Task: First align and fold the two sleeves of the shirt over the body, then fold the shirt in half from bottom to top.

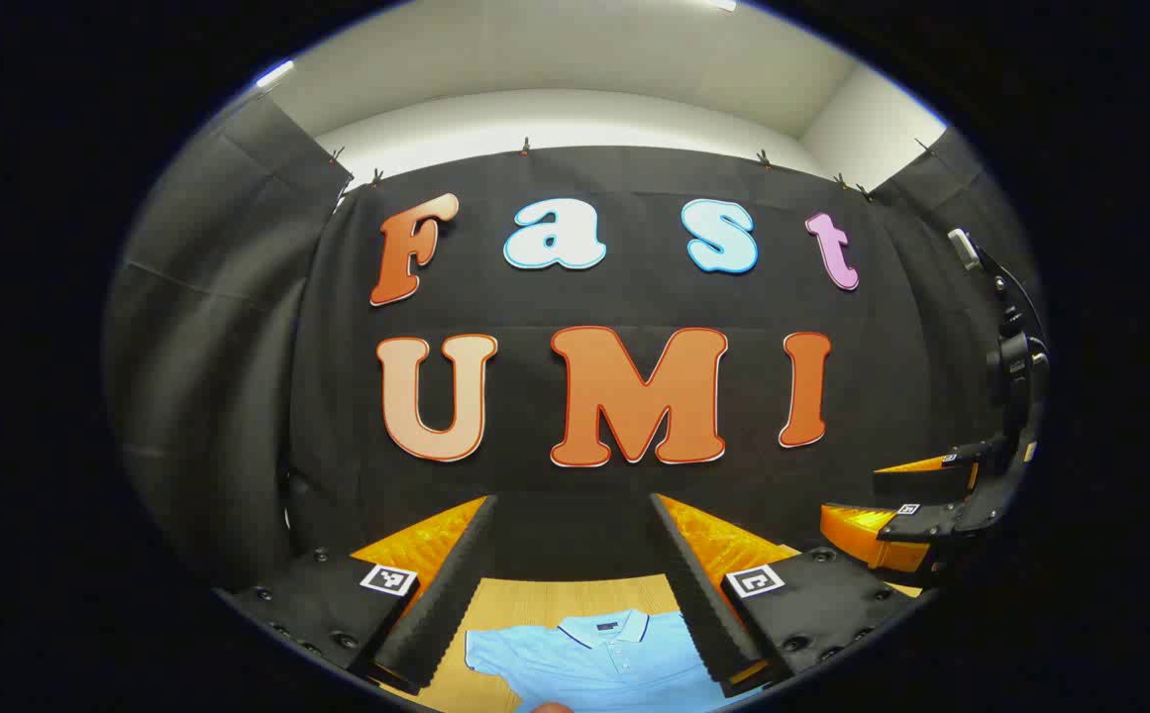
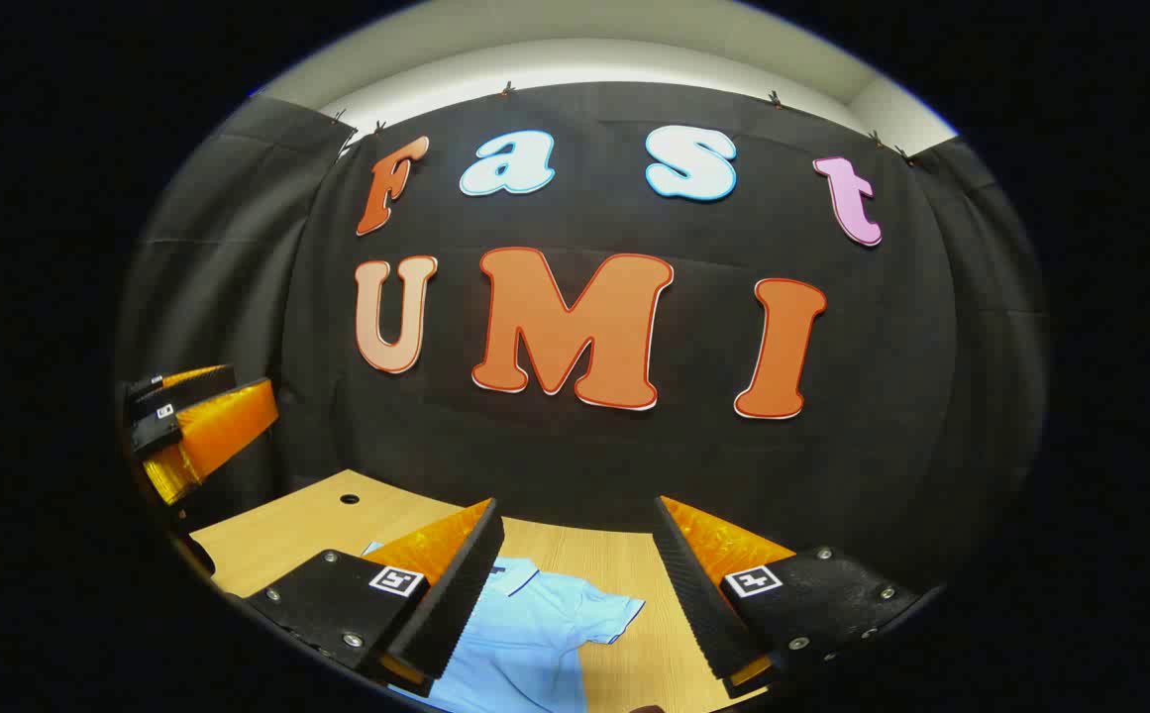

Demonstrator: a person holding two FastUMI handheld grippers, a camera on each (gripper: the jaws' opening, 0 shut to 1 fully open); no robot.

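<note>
I am holding both grippers up above the wooden table (image 2: 317,525), looking toward the booth's black cloth wall (image 1: 584,495). The light blue polo shirt (image 1: 604,659) is lying flat on the table, collar toward the wall, with dark piping on collar and sleeve hem; a small tag inside the collar is showing, but I cannot read it. In the left gripper view, the left gripper (image 1: 575,584) is hanging above the shirt with its jaws spread wide and nothing between them. The right gripper (image 2: 575,594) is likewise gaping wide and empty over the shirt's sleeve (image 2: 604,614). Each finger is carrying a small square black-and-white marker (image 1: 388,579), a pattern and not readable writing. A round hole (image 2: 350,499) is showing in the table beyond the shirt, nearer the wall.
</note>
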